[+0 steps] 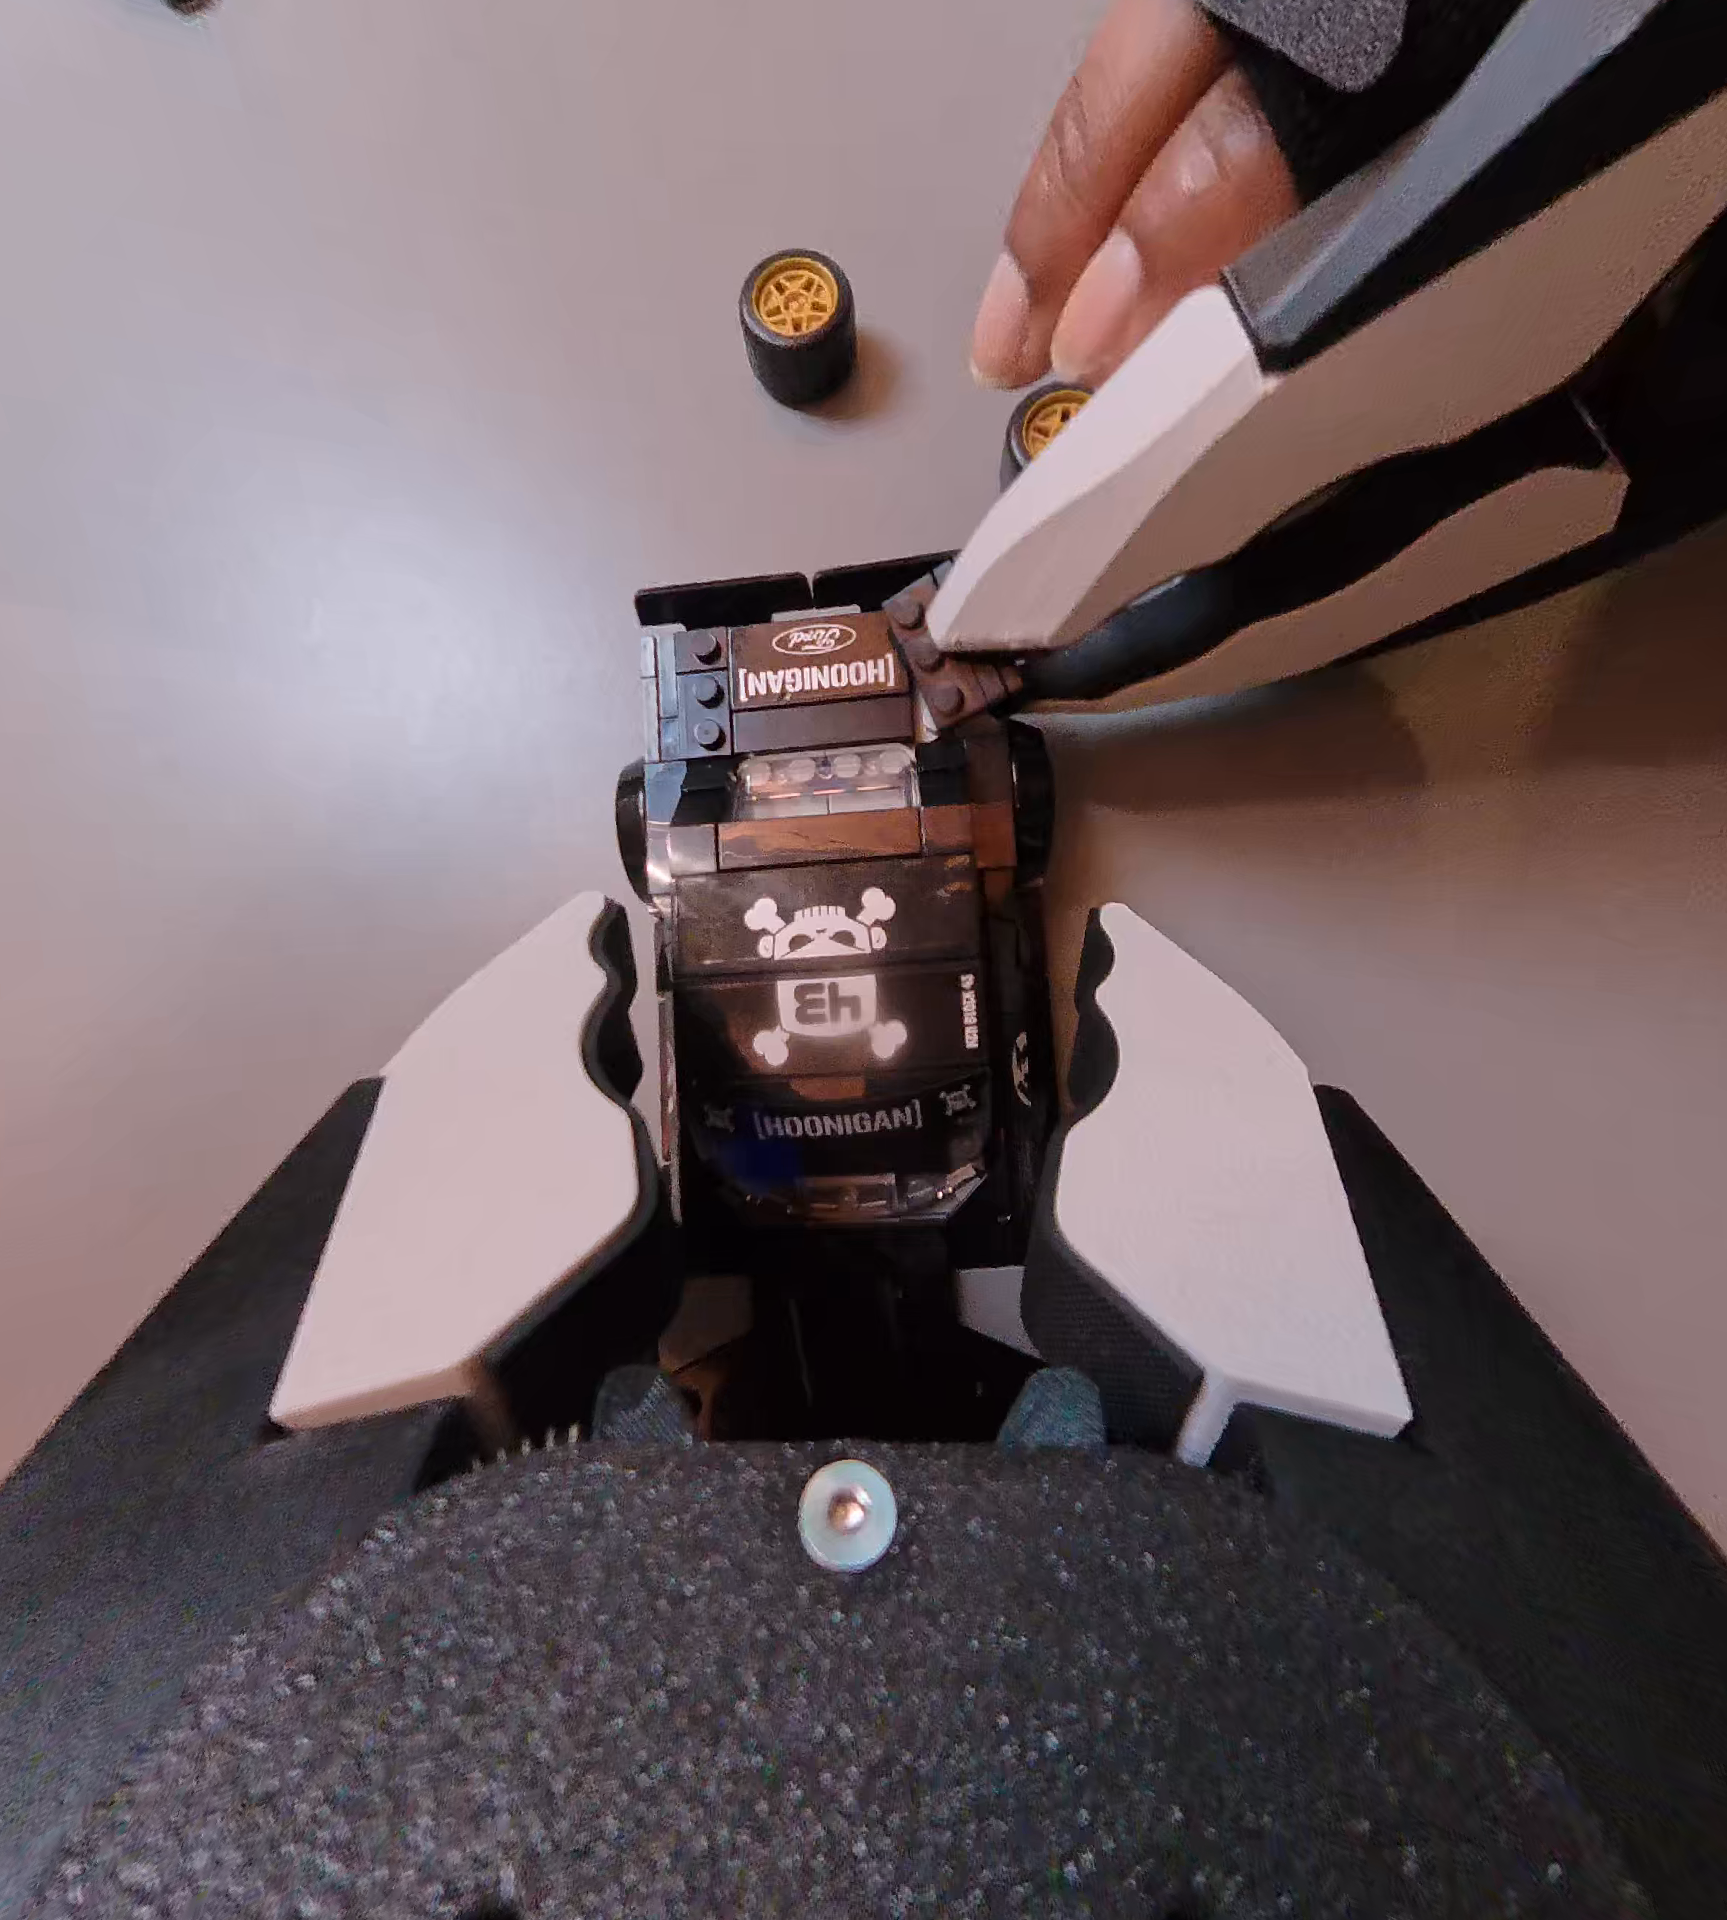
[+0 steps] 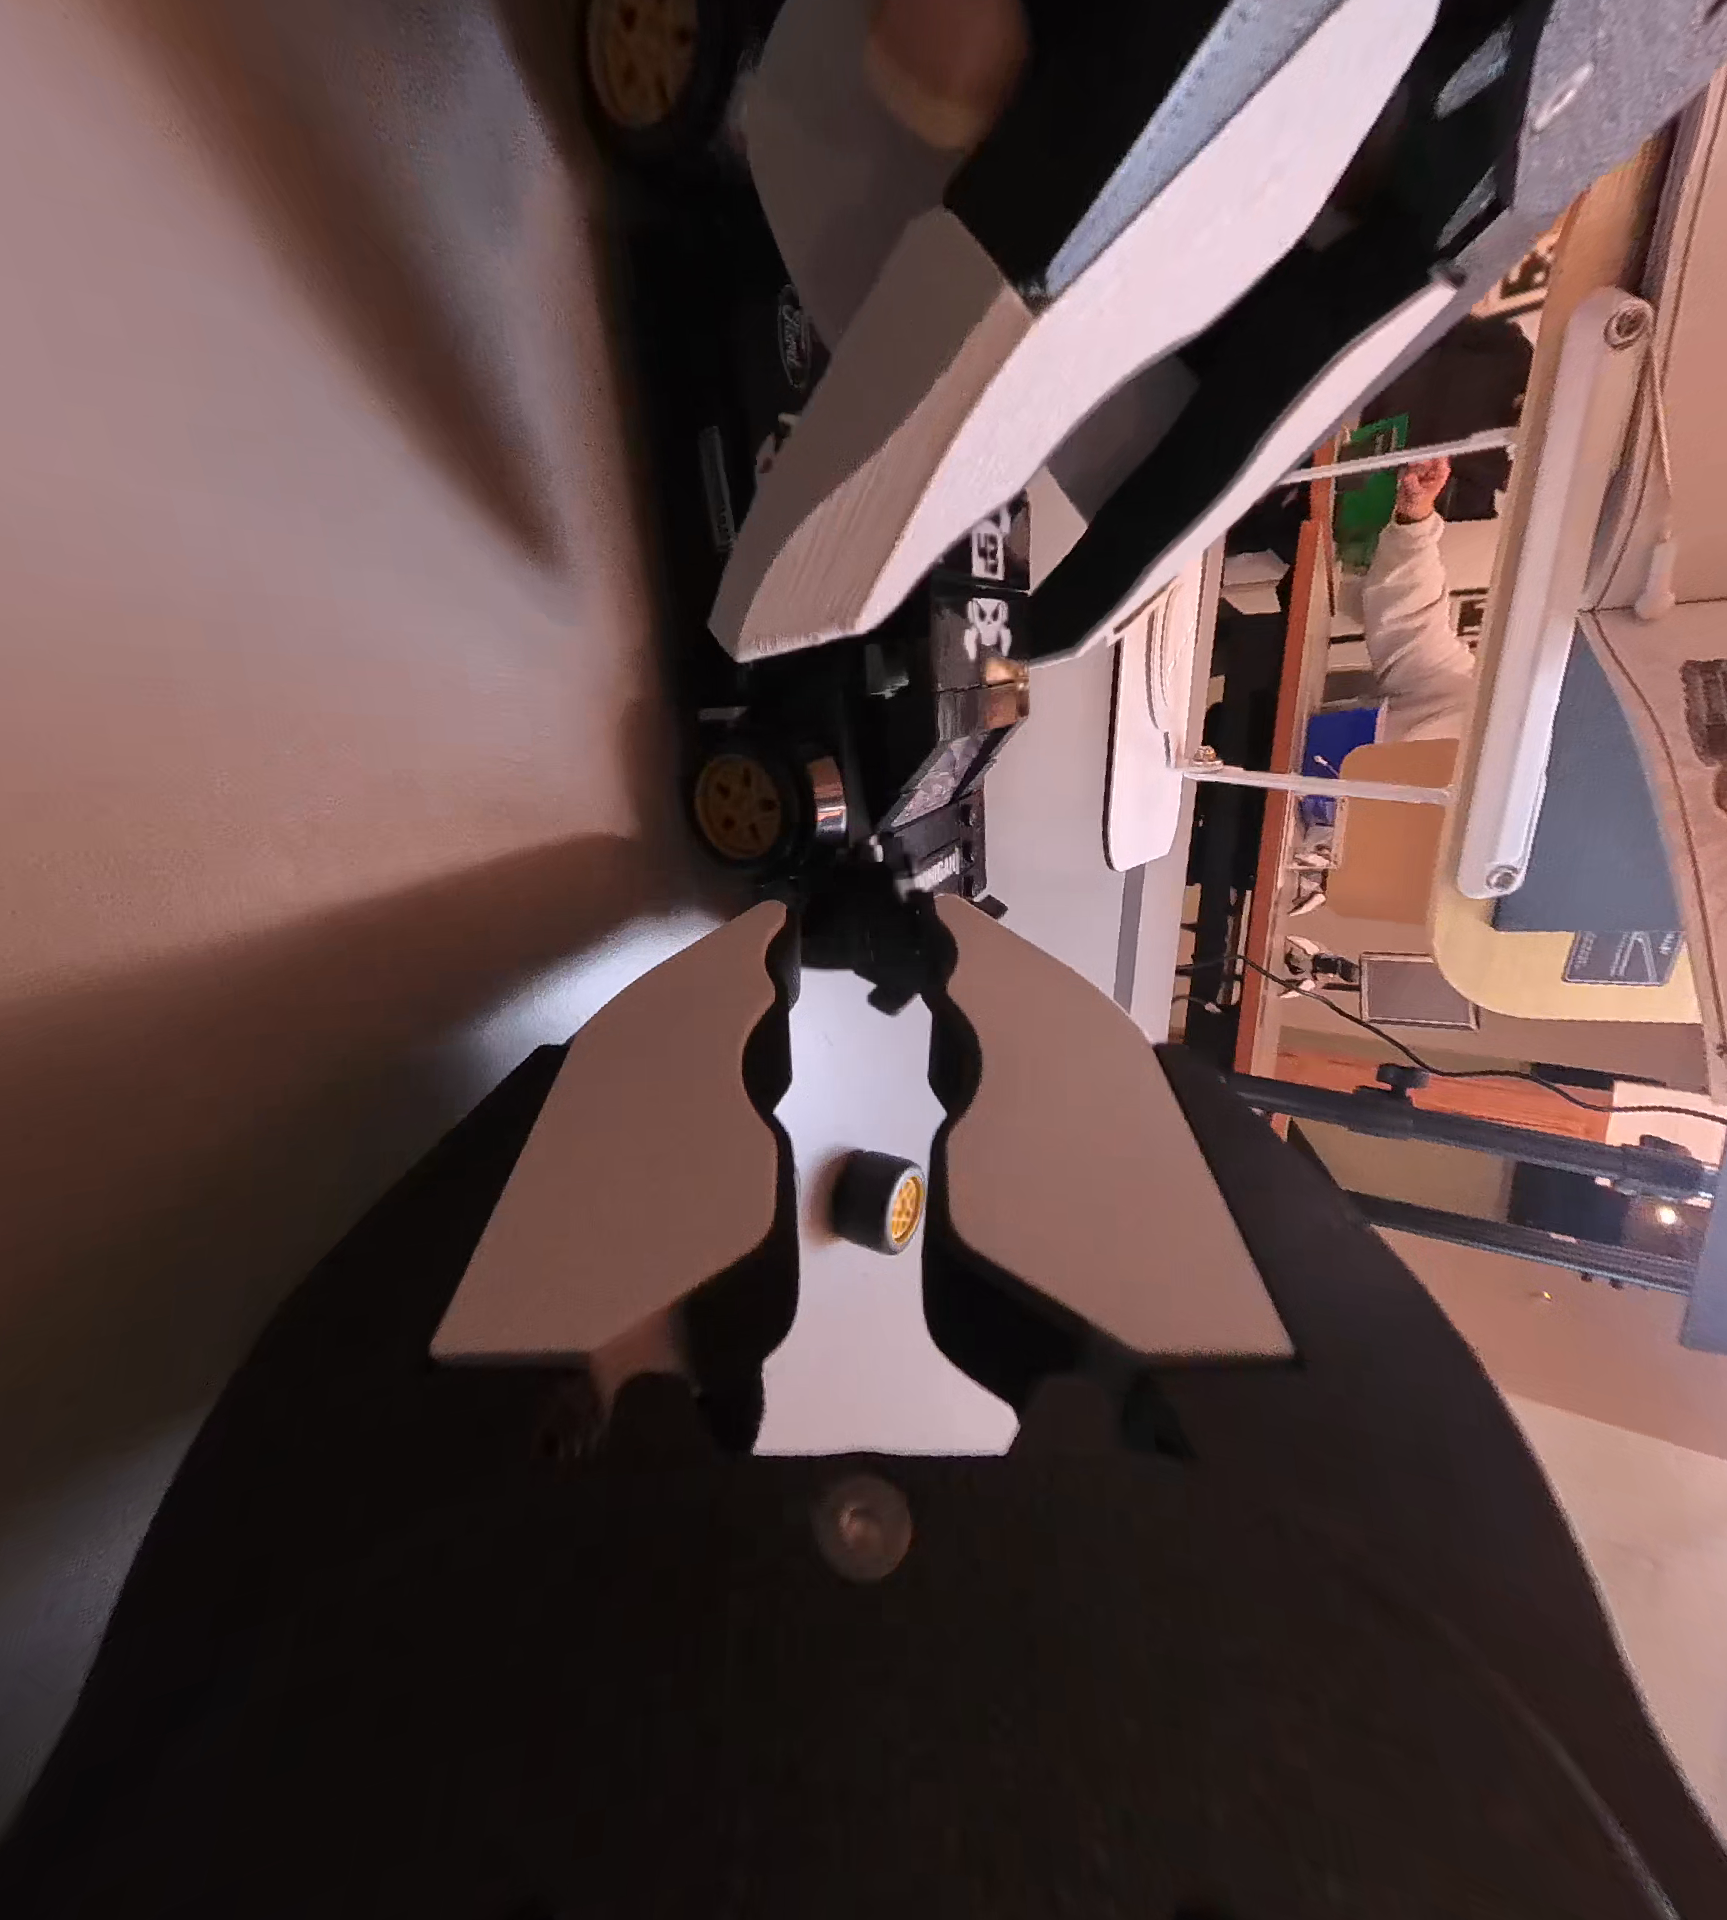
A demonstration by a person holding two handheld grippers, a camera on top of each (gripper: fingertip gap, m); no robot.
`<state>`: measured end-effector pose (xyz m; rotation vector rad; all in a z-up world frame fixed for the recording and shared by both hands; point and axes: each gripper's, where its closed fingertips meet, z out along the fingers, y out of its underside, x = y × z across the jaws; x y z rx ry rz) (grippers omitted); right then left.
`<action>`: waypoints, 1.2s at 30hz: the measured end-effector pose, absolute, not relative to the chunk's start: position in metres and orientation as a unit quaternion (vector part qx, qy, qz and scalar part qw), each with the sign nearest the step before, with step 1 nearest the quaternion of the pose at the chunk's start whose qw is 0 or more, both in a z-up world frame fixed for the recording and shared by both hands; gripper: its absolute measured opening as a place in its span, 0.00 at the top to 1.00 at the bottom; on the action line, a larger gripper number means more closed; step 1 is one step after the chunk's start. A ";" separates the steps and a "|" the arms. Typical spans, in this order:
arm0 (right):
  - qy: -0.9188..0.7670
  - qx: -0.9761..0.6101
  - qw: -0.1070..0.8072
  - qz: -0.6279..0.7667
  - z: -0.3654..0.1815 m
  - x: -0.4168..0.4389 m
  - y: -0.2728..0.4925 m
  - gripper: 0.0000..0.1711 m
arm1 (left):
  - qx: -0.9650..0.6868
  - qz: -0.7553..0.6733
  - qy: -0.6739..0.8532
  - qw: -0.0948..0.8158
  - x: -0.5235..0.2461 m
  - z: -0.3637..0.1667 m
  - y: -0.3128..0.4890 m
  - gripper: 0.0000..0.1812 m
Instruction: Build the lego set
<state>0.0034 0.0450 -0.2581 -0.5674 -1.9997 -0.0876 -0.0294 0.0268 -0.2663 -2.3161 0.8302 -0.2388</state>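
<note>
Lego car (image 1: 817, 997) lies lengthwise clamped in my left gripper (image 1: 843, 1018), my right gripper (image 1: 973, 675) pinching a small plate (image 1: 947, 665) at its far end.

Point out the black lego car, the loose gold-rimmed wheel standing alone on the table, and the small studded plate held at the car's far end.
black lego car (image 1: 823, 997): left wrist view, on its roof.
loose wheel (image 1: 805, 330): left wrist view, on its tyre.
studded plate (image 1: 947, 675): left wrist view, on its studded top.

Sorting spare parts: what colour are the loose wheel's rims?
Gold, inside a black tyre; clearest in the left wrist view.
</note>
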 end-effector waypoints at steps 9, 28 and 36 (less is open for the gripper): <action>-0.833 -0.288 0.472 -0.015 -0.262 0.005 0.042 0.82 | -0.895 -0.085 0.314 0.306 -0.029 -0.270 0.031 0.56; -0.812 -0.395 0.396 0.164 -0.256 0.007 0.040 0.84 | -0.909 -0.105 0.300 0.271 -0.011 -0.266 0.055 0.58; -0.799 -0.420 0.369 0.224 -0.253 0.010 0.037 0.84 | -0.916 -0.120 0.289 0.250 -0.010 -0.267 0.055 0.60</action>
